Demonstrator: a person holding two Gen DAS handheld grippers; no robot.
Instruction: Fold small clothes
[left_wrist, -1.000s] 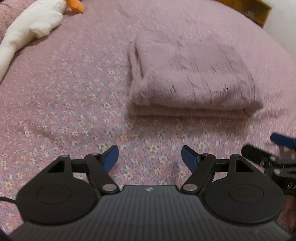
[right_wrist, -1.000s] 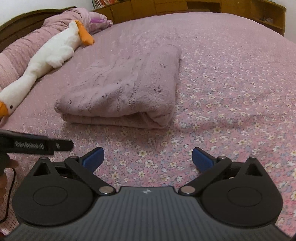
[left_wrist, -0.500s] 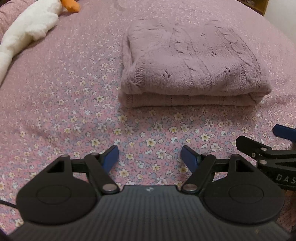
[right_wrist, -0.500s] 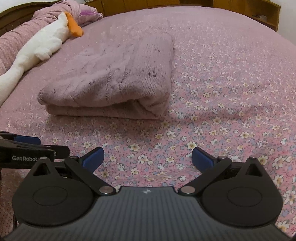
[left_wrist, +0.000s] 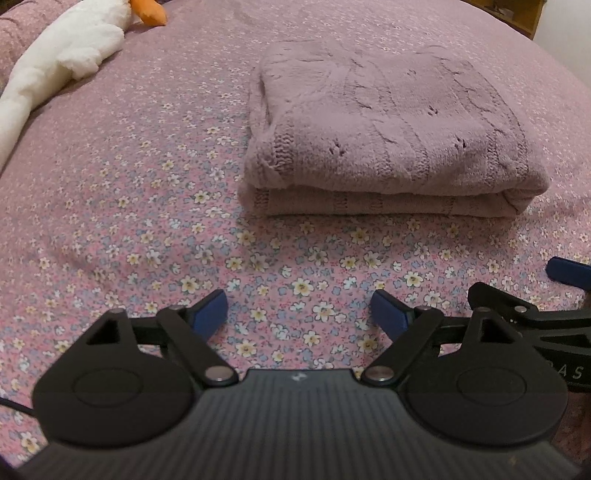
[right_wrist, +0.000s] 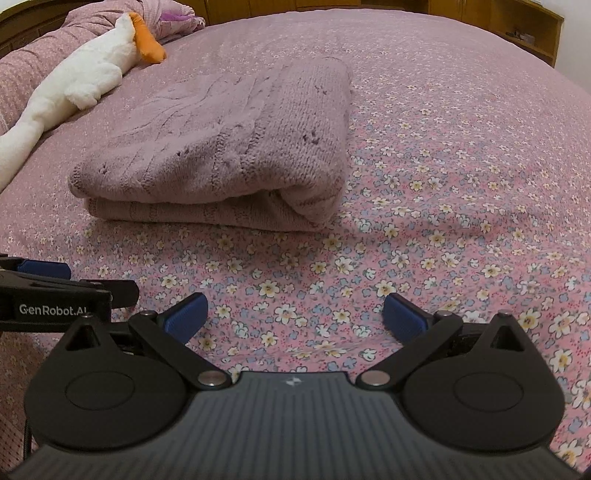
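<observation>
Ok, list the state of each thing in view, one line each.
knitted sweater: folded into a neat rectangle, lying flat on the bedspread, untouched.
left tongs: open, have just been opening wider, nothing between them.
right tongs: open, empty, short of the sweater.
plush goose: lying stretched out beyond the sweater.
bedspread: spread flat.

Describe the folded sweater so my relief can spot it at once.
Start from the bed's floral pink bedspread. Near its middle lies the folded sweater, a mauve cable-knit bundle in neat stacked layers. Its only neighbour, the white plush goose with an orange beak, lies apart from it towards the pillows.
</observation>
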